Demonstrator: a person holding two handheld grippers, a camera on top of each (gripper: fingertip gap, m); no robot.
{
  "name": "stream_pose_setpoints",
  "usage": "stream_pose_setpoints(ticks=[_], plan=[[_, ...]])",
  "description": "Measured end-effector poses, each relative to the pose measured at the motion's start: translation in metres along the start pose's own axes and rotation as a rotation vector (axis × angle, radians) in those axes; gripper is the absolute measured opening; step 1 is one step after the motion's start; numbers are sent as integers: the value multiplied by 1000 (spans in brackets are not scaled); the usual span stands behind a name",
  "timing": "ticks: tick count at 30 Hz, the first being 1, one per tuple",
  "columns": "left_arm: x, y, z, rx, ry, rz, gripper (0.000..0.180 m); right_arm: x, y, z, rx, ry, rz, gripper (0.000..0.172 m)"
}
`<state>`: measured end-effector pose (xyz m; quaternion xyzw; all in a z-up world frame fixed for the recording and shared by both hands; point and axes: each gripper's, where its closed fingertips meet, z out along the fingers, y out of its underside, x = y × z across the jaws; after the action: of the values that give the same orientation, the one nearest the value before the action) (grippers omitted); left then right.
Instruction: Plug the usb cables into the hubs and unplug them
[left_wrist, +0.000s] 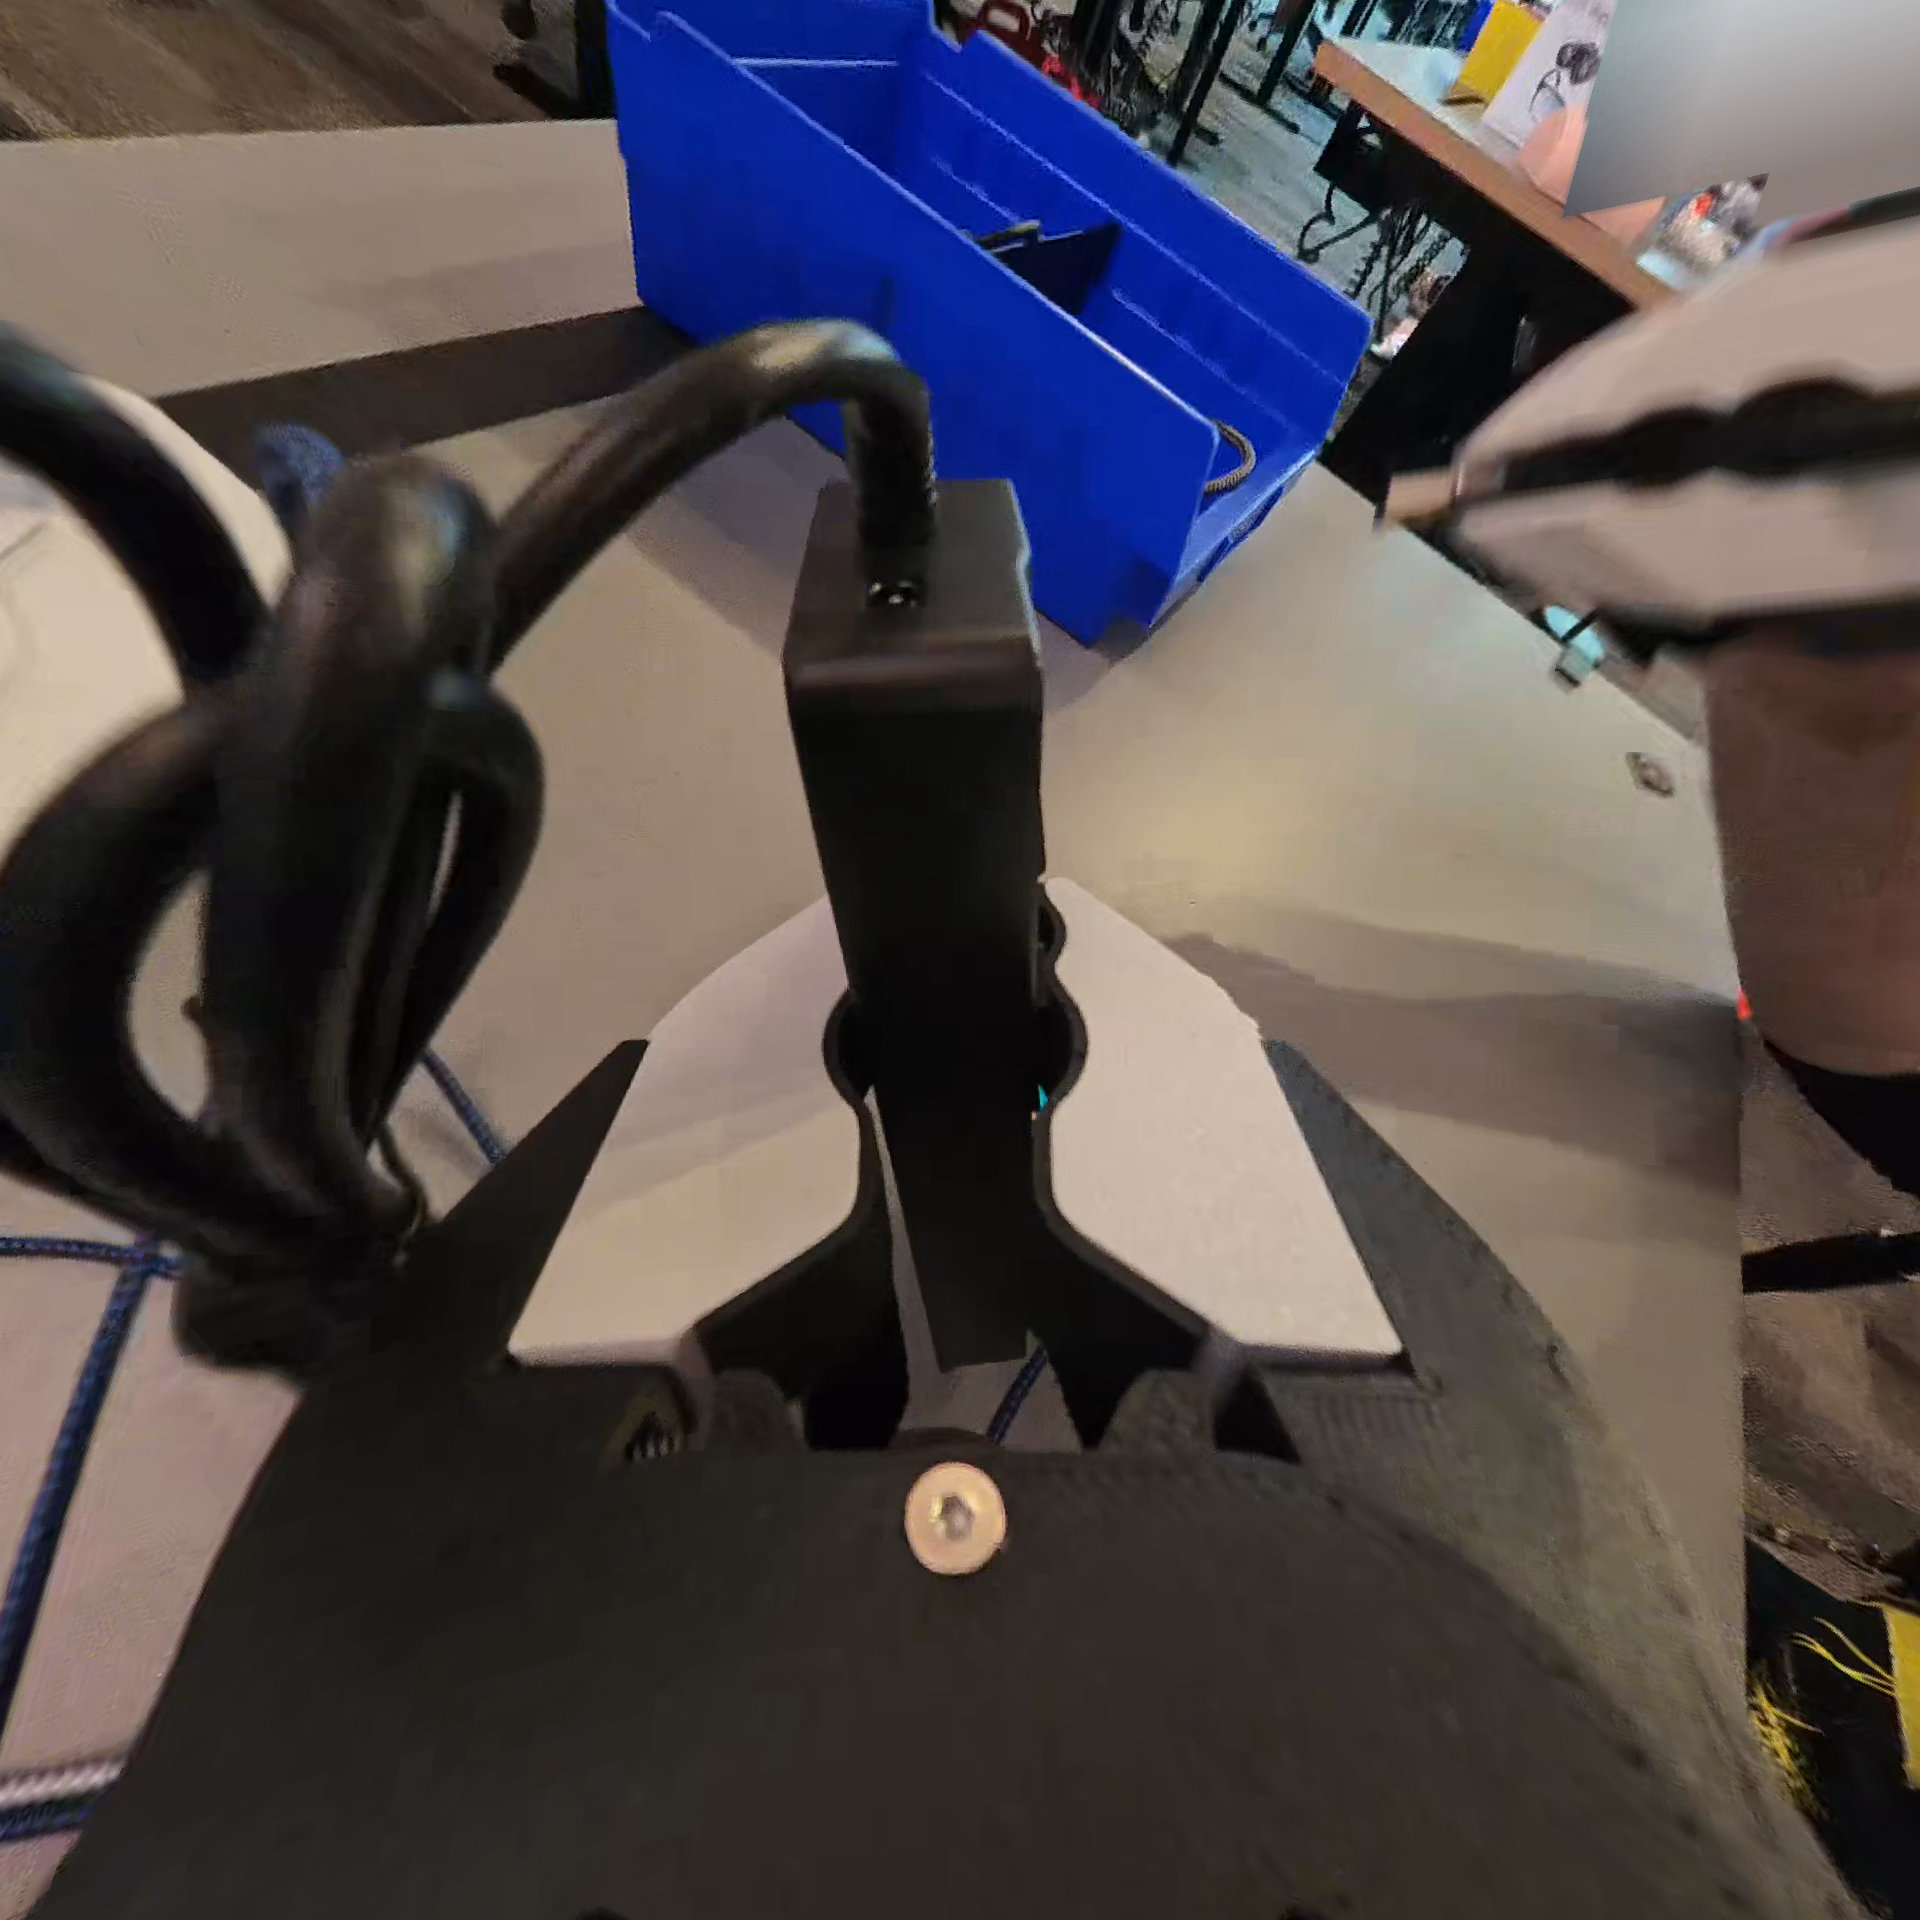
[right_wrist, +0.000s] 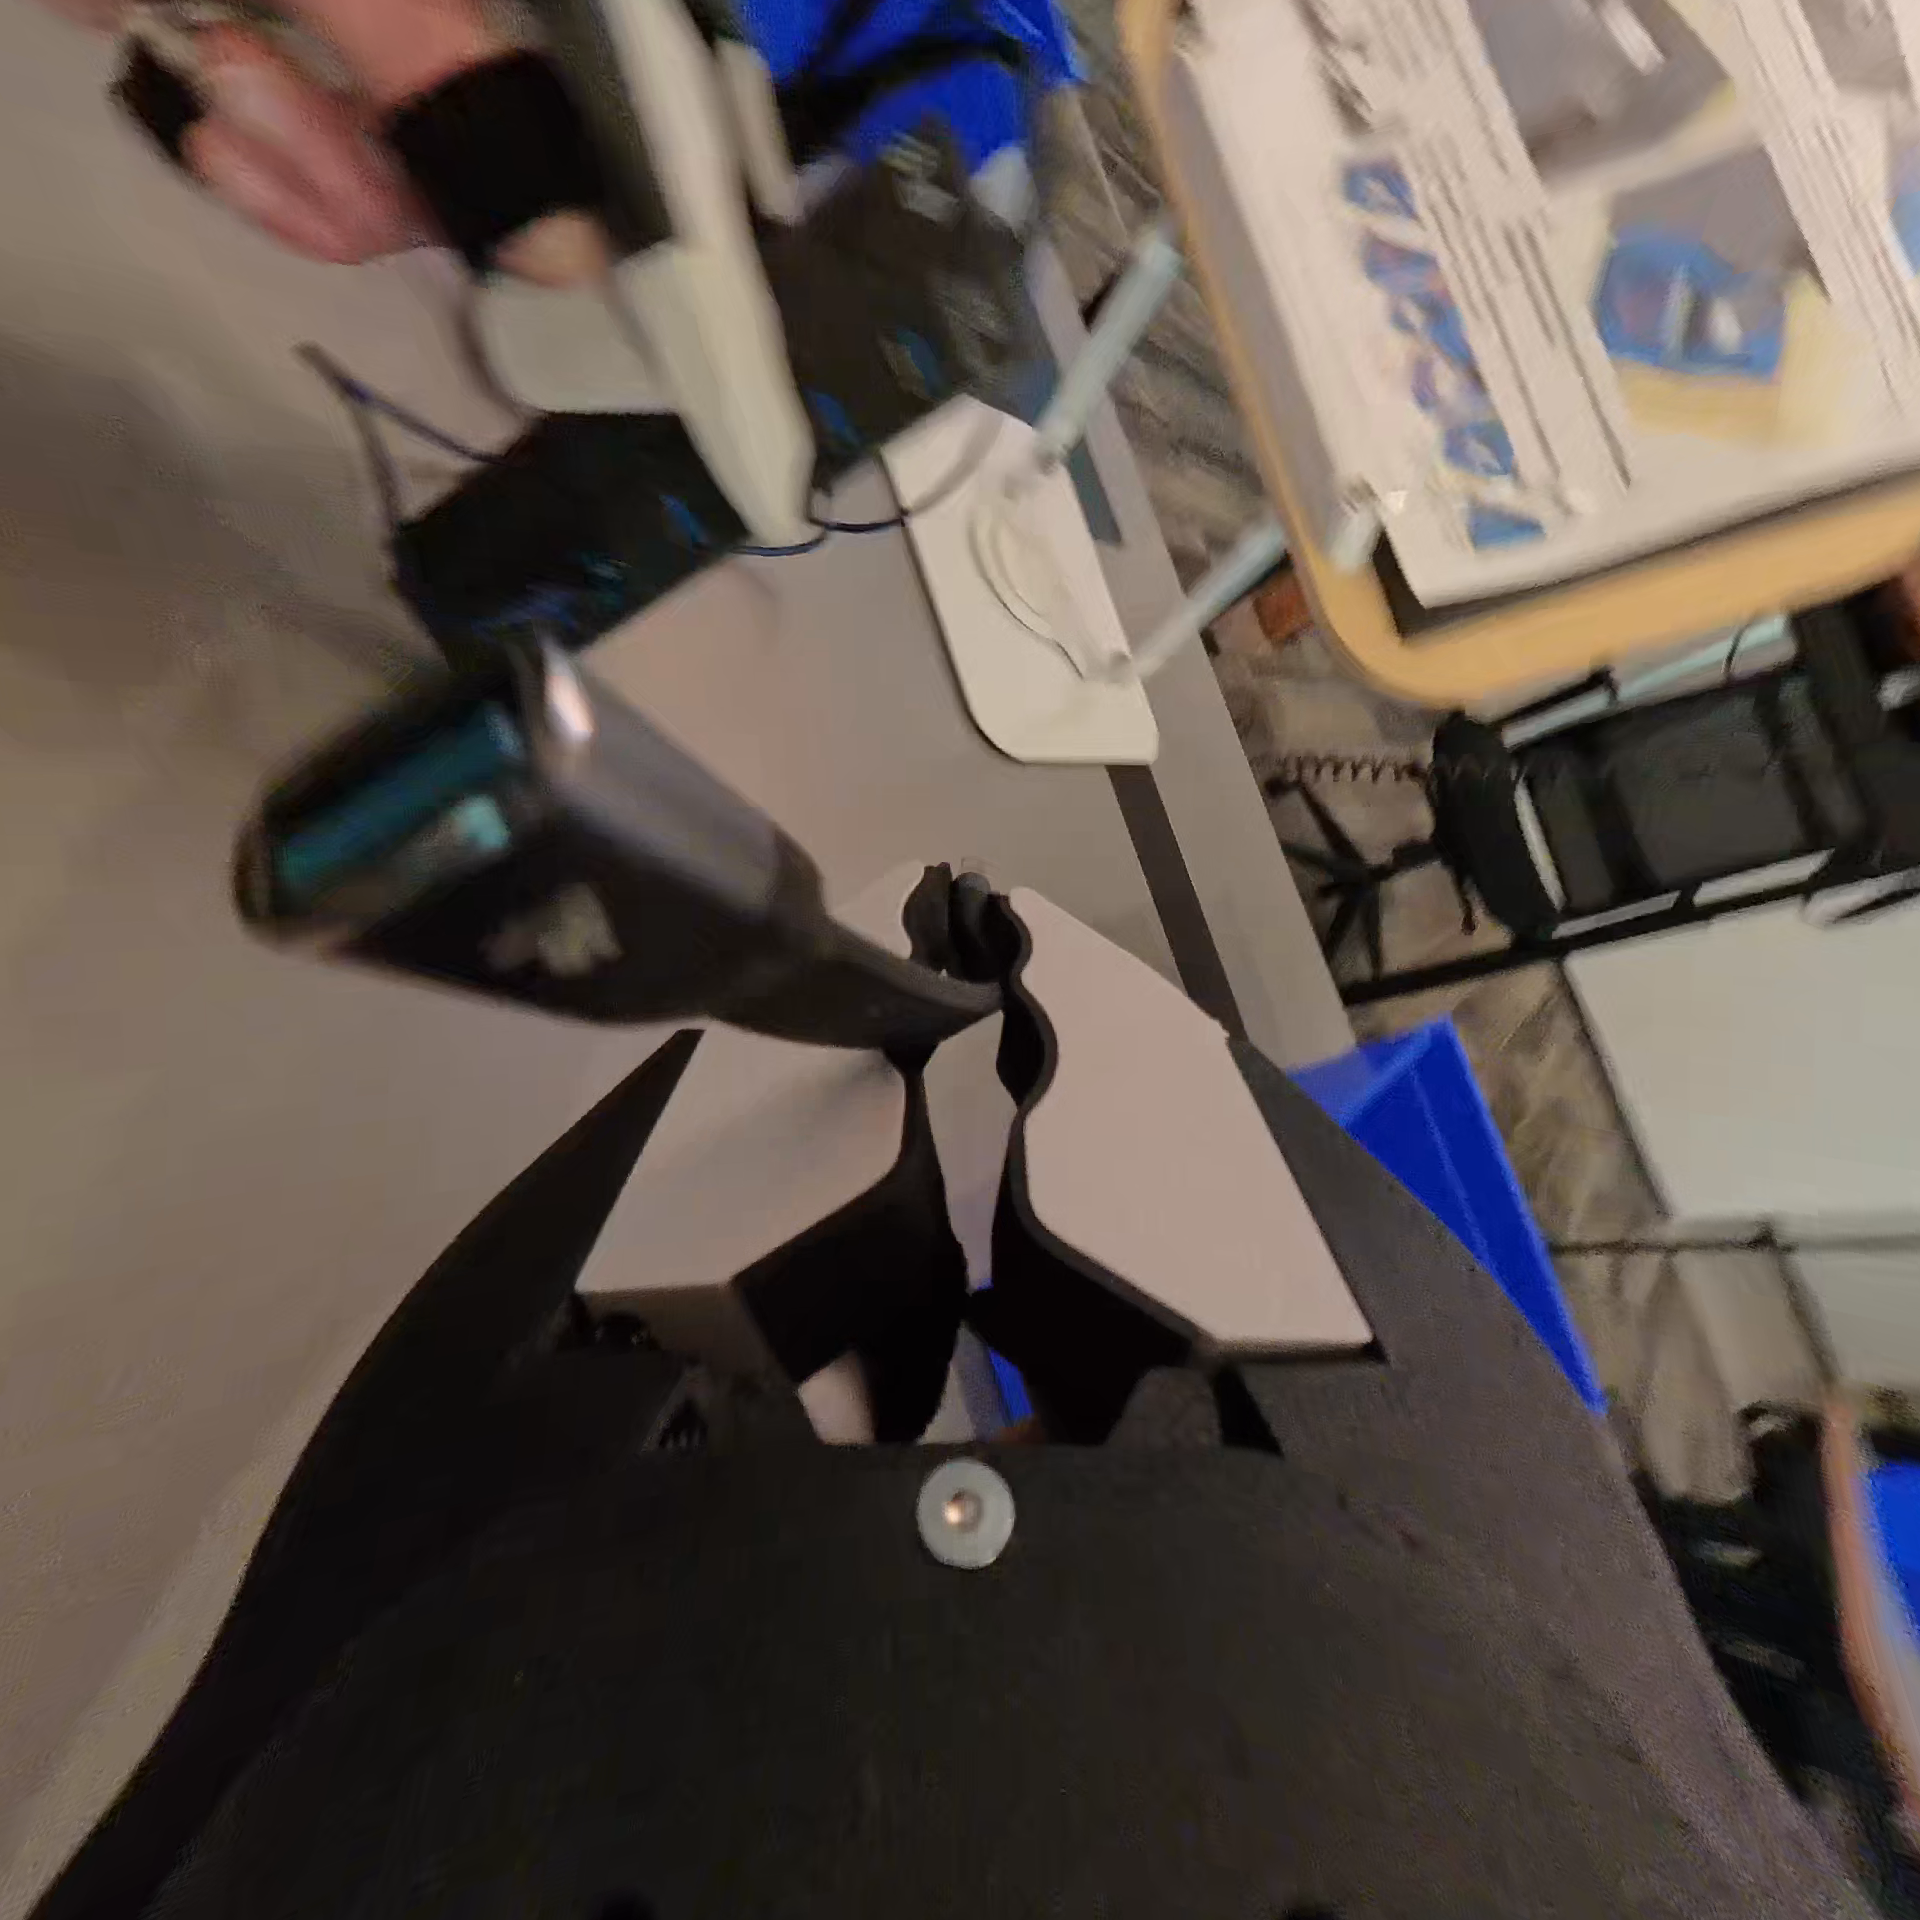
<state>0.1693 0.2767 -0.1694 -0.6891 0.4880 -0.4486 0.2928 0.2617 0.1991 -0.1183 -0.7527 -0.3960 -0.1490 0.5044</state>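
Observation:
My left gripper (left_wrist: 940, 914) is shut on a black USB hub (left_wrist: 914, 748), which stands up between the fingers. The hub's thick black cable (left_wrist: 727, 384) arcs off its far end into a bundled coil (left_wrist: 343, 831) at the left. My right gripper (right_wrist: 961, 914) is shut on the thin rear end of a black USB plug (right_wrist: 499, 842) with a blue insert. The plug sticks out to the left above the grey table (right_wrist: 208, 1143). The right wrist view shows the left gripper (right_wrist: 717, 343) with the hub (right_wrist: 582, 520) at the top. The right gripper (left_wrist: 1662, 468) shows at the upper right in the left wrist view.
A blue divided bin (left_wrist: 987, 312) stands on the table behind the hub. A blue braided cable (left_wrist: 62, 1455) lies at the left. A white stand base (right_wrist: 1039, 582) sits at the table edge, holding a board with papers (right_wrist: 1507, 260). Another blue bin (right_wrist: 1434, 1143) is below the table edge. About 12 centimeters separates my left fingertips from my right.

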Motion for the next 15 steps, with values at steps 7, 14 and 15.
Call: stream_pose_setpoints(ticks=[7, 14, 15], plan=[[5, -1, 1, 17, 28, 13, 26, 117, 125, -23, -355, -2, 387, 6], [9, -2, 2, 16, 47, -6, 26, 102, 201, 17, -533, -419, 975, 42], [9, -2, 2, 17, 48, -7, 26, 102, 206, 18, -541, -415, 995, 46]])
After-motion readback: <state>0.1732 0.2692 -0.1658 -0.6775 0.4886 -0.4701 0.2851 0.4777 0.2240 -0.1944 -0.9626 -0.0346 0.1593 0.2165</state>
